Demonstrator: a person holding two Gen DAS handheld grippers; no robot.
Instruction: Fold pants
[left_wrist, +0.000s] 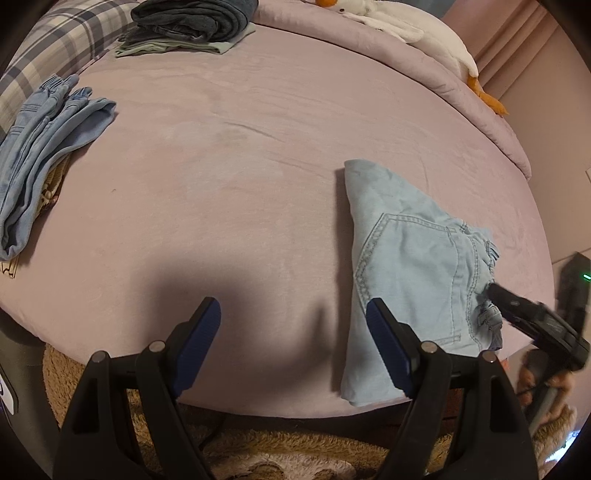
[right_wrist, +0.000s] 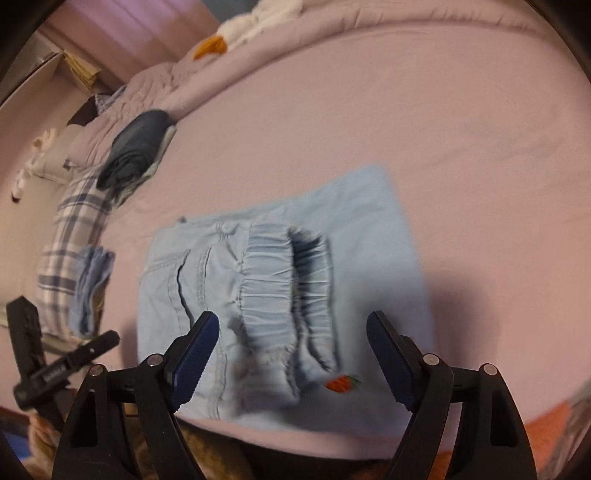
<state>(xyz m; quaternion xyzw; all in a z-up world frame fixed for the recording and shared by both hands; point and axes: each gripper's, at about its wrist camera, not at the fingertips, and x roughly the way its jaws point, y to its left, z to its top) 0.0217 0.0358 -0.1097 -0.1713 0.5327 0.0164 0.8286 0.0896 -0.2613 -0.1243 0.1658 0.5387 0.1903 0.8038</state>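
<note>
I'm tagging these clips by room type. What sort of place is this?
Most likely a bedroom at home: the light blue pants lie on a bed with a pink sheet, a plaid pillow sits at its head, and a plush goose rests on the comforter.

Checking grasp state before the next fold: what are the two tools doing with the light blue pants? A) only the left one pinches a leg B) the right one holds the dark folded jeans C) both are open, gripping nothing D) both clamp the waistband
C: the left tool and the right tool both show spread fingers with nothing between them, while the light blue pants lie folded on the pink bed sheet.
</note>
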